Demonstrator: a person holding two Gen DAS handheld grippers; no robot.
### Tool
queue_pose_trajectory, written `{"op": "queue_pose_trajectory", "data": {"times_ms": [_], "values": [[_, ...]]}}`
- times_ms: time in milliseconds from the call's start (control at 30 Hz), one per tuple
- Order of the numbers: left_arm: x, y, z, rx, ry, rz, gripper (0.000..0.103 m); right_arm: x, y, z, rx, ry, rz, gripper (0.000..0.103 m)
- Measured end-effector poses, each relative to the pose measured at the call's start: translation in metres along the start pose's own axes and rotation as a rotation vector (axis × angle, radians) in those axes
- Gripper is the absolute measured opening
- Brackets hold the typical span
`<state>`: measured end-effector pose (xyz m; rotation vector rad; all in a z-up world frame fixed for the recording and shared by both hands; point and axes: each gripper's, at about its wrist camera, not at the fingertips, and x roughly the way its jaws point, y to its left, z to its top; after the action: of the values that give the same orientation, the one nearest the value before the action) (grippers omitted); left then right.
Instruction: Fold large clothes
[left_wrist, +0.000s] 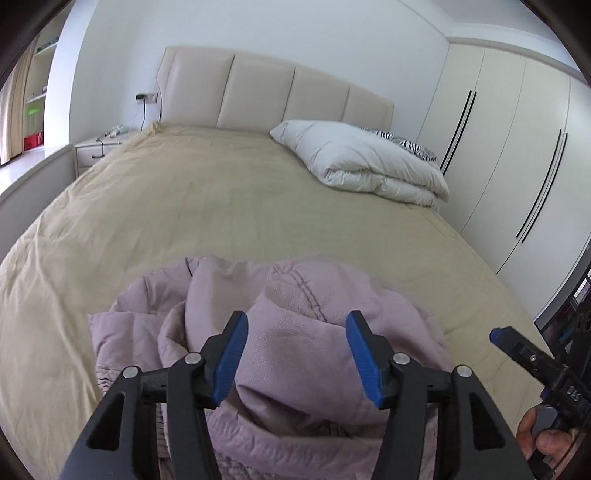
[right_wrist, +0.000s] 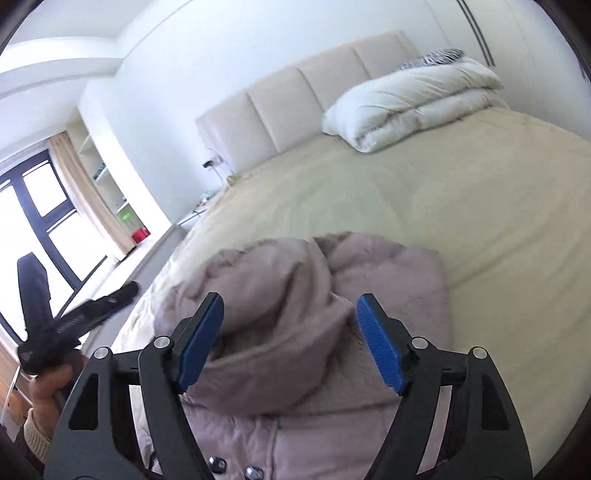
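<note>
Jacket (left_wrist: 295, 354), a padded mauve one with a hood, lies bunched near the foot edge of the bed (left_wrist: 207, 206), on the tan bedspread. Its hood is the nearest part in both wrist views, mounded up just beyond the fingertips; in the right wrist view a few metal snap buttons (right_wrist: 218, 463) show on the front at the bottom edge of the picture.

Left gripper (left_wrist: 295, 358) hangs over the hood with its jaws apart. The blue pads (left_wrist: 231, 362) stand on either side of the fabric mound and nothing is pinched between them. Right gripper (right_wrist: 291, 343) is likewise spread wide above the hood, its blue pads (right_wrist: 380, 343) clear of the cloth. Each gripper also shows at the edge of the other's view: the right one at the right edge of the left wrist view, with a hand (left_wrist: 543, 435) on its handle, and the left one blurred at the left of the right wrist view, held by a hand (right_wrist: 48, 384) in a cream knit cuff.

Farther up the bed, the bedspread is bare and lightly wrinkled. Toward the head on the wardrobe side sits a folded white duvet (left_wrist: 369, 162), with a zebra-striped pillow (left_wrist: 406, 142) behind it. A cream padded headboard (left_wrist: 273, 92) closes the bed, a nightstand (left_wrist: 99, 147) stands beside it, and white wardrobe doors (left_wrist: 517, 147) line the wall.
</note>
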<state>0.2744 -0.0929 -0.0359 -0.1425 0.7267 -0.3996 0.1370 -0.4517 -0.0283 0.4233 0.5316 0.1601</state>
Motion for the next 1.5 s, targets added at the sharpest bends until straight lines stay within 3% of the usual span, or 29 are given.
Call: {"op": "queue_pose_trajectory", "data": {"times_ms": [133, 200, 267, 333, 433, 533, 633, 700, 767, 833, 900, 1000, 1133, 1200, 1267, 1333, 1400, 1433, 1500], "values": [[0.066, 0.019, -0.031, -0.009, 0.137, 0.082, 0.049, 0.067, 0.021, 0.009, -0.085, 0.133, -0.025, 0.048], [0.086, 0.028, -0.051, -0.004, 0.157, 0.108, 0.049, 0.11, 0.025, 0.003, -0.138, 0.239, -0.1, 0.048], [0.093, 0.028, -0.061, 0.042, 0.136, 0.118, 0.049, 0.155, 0.008, -0.025, -0.16, 0.339, -0.171, 0.047], [0.099, 0.028, -0.063, 0.066, 0.146, 0.121, 0.049, 0.167, 0.002, -0.057, -0.284, 0.288, -0.204, 0.047], [0.083, 0.036, -0.054, 0.019, 0.143, 0.098, 0.044, 0.174, 0.01, -0.058, -0.324, 0.276, -0.229, 0.047], [0.037, 0.044, -0.041, -0.042, 0.012, 0.122, 0.046, 0.152, 0.009, -0.031, -0.245, 0.311, -0.189, 0.046], [0.02, 0.04, -0.026, -0.029, -0.066, 0.131, 0.049, 0.101, 0.016, 0.019, -0.2, 0.149, -0.185, 0.048], [0.03, 0.031, -0.018, 0.013, -0.064, 0.126, 0.049, 0.107, 0.025, 0.048, -0.204, 0.115, -0.153, 0.048], [0.051, 0.031, -0.018, 0.026, -0.025, 0.146, 0.049, 0.126, 0.036, 0.069, -0.21, 0.13, -0.121, 0.048], [0.084, 0.044, -0.027, -0.017, 0.071, 0.165, 0.049, 0.152, 0.048, 0.077, -0.233, 0.162, -0.108, 0.046], [0.103, 0.056, -0.039, -0.027, 0.09, 0.174, 0.049, 0.2, 0.048, 0.074, -0.26, 0.252, -0.127, 0.046], [0.115, 0.055, -0.044, -0.002, 0.083, 0.18, 0.049, 0.27, 0.025, 0.041, -0.238, 0.421, -0.175, 0.045], [0.13, 0.06, -0.042, -0.015, 0.131, 0.156, 0.05, 0.294, -0.007, 0.034, -0.12, 0.401, -0.118, 0.045], [0.118, 0.063, -0.038, -0.046, 0.14, 0.134, 0.048, 0.295, -0.001, 0.037, -0.155, 0.417, -0.138, 0.045], [0.082, 0.063, -0.037, -0.089, 0.087, 0.135, 0.047, 0.284, 0.005, 0.048, -0.155, 0.427, -0.167, 0.045], [0.043, 0.054, -0.042, -0.06, 0.0, 0.165, 0.047, 0.236, 0.012, 0.058, -0.095, 0.329, -0.141, 0.045], [0.023, 0.046, -0.054, -0.025, -0.04, 0.193, 0.047, 0.18, 0.032, 0.059, -0.111, 0.233, -0.098, 0.045], [0.022, 0.043, -0.062, -0.003, -0.034, 0.212, 0.047, 0.16, 0.04, 0.053, -0.136, 0.216, -0.074, 0.045], [0.041, 0.045, -0.078, 0.008, 0.055, 0.228, 0.047, 0.139, 0.062, 0.033, -0.194, 0.231, -0.049, 0.045]]}}
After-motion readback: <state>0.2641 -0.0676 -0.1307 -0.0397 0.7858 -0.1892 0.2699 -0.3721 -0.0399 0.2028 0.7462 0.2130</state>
